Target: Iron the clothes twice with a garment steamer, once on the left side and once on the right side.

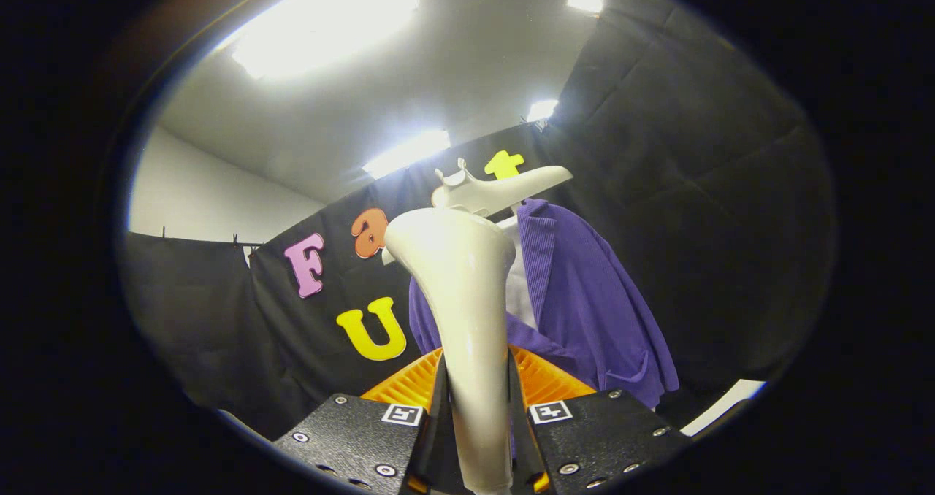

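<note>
The tool (478, 407) is pinching the cream-white garment steamer (464, 298) by its slim handle, one finger pressed on each side of it. The handle rises straight up from between the fingers and widens into the steamer's broad rounded head, which stands well above the fingertips. Beyond the steamer hangs a purple jacket (584, 305), draped open over a white hanger (504, 187) whose arm juts out above the collar; a white garment (520, 276) shows inside the jacket's open front. The steamer's head sits just in front of the jacket's nearer front panel and covers part of it from this angle; whether head and cloth are touching cannot be told. A patch pocket shows low on the jacket's other panel, off to the side of the steamer's handle. Ceiling lights (321, 28) glare overhead, above the black cloth wall (694, 152) behind the jacket.
</note>
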Action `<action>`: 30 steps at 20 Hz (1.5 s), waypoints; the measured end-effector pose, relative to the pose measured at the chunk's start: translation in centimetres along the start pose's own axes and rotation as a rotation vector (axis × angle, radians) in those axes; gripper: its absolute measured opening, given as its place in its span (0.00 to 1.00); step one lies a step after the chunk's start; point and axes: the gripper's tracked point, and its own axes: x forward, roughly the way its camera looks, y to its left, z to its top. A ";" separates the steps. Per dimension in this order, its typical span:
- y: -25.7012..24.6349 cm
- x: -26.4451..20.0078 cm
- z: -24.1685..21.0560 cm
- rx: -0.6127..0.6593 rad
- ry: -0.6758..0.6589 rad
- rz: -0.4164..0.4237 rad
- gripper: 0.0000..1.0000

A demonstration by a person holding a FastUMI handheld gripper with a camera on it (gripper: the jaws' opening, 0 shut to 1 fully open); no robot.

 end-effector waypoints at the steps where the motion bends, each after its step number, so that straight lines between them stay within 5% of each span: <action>1: -0.2 1.5 0.2 -0.003 -0.012 -0.004 0.38; 6: -3.0 7.1 1.2 -0.013 -0.114 -0.089 0.38; 12: -8.6 10.7 -3.3 0.012 -0.026 -0.221 0.39; 30: -16.7 8.5 -18.8 0.054 0.261 -0.391 0.39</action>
